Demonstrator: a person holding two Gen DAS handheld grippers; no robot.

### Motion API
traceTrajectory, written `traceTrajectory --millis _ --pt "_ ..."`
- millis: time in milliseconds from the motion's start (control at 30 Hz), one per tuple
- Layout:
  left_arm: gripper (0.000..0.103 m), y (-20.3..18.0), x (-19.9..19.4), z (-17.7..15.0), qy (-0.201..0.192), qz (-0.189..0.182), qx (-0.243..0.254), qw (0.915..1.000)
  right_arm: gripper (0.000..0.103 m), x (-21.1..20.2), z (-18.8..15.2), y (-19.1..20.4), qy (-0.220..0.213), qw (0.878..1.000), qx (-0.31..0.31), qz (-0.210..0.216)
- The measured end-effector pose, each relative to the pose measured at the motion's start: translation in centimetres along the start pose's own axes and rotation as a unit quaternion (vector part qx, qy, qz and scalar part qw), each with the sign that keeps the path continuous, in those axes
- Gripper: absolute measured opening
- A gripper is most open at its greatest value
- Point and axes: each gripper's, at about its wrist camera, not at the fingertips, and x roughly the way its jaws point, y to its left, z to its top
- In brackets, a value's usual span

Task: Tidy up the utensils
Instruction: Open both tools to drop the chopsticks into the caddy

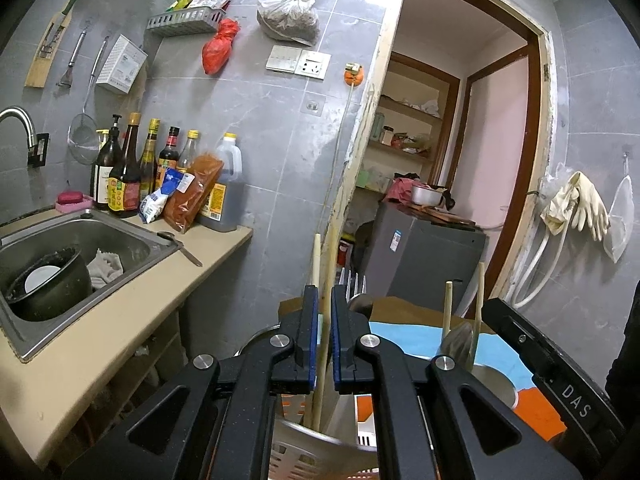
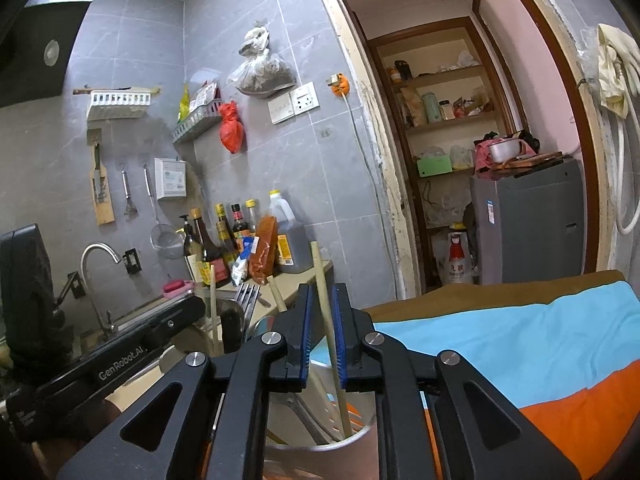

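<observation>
My left gripper point(image 1: 325, 300) has its blue-padded jaws narrowly apart around a wooden chopstick point(image 1: 316, 256) that stands upright, its lower end in a white and orange slotted basket point(image 1: 292, 452). My right gripper point(image 2: 323, 300) is likewise nearly closed around another wooden chopstick point(image 2: 320, 268), whose lower end reaches into a round metal holder point(image 2: 320, 446). A metal fork point(image 1: 352, 280) and two more chopsticks point(image 1: 448, 304) stand behind the left gripper. The fork point(image 2: 246, 296) also shows in the right wrist view. Whether the pads actually press the chopsticks is hard to tell.
A blue, orange and brown cloth point(image 2: 520, 332) covers the work surface. A steel sink point(image 1: 80, 240) holding a dark pot point(image 1: 48, 280) sits left, with sauce bottles point(image 1: 128, 172) on the beige counter point(image 1: 100, 340). An open doorway with a grey appliance point(image 1: 424, 256) lies beyond.
</observation>
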Motion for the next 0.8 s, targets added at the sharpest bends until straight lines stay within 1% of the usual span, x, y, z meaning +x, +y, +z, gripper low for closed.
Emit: traceTrajectory --millis 100,167,300,367,500,567,600,800 --pt "0.011 0.1 -0.1 0.1 0.000 -0.005 -0.001 1.0000 0.011 -0.1 0.0 0.0 0.000 1.000 0.000 -0.002" --pt "0.014 0.1 -0.2 0.2 -0.001 -0.008 -0.002 1.0000 0.018 -0.3 0.0 0.0 0.000 1.000 0.001 -0.003" --pt "0.018 0.0 -0.4 0.4 0.001 -0.010 -0.001 0.9999 0.018 -0.3 0.3 0.1 0.000 1.000 0.001 -0.008" --pt "0.024 0.0 -0.6 0.5 0.002 -0.010 0.000 0.9999 0.019 -0.5 0.3 0.1 0.001 1.000 0.002 -0.012" --pt "0.030 -0.1 -0.7 0.6 0.005 -0.009 0.001 0.9999 0.020 -0.7 0.6 -0.1 0.004 1.000 0.006 -0.023" --pt "0.037 -0.1 -0.7 0.6 0.008 -0.007 0.005 0.9999 0.021 -0.8 0.8 -0.3 0.007 1.000 0.008 -0.029" --pt "0.039 -0.1 -0.8 0.6 0.010 -0.007 0.006 0.9999 0.022 -0.9 0.9 -0.4 0.008 0.999 0.009 -0.032" --pt "0.056 -0.4 -1.0 0.8 0.023 -0.005 0.012 0.9996 0.033 -1.8 1.3 -0.8 0.011 0.998 0.016 -0.053"
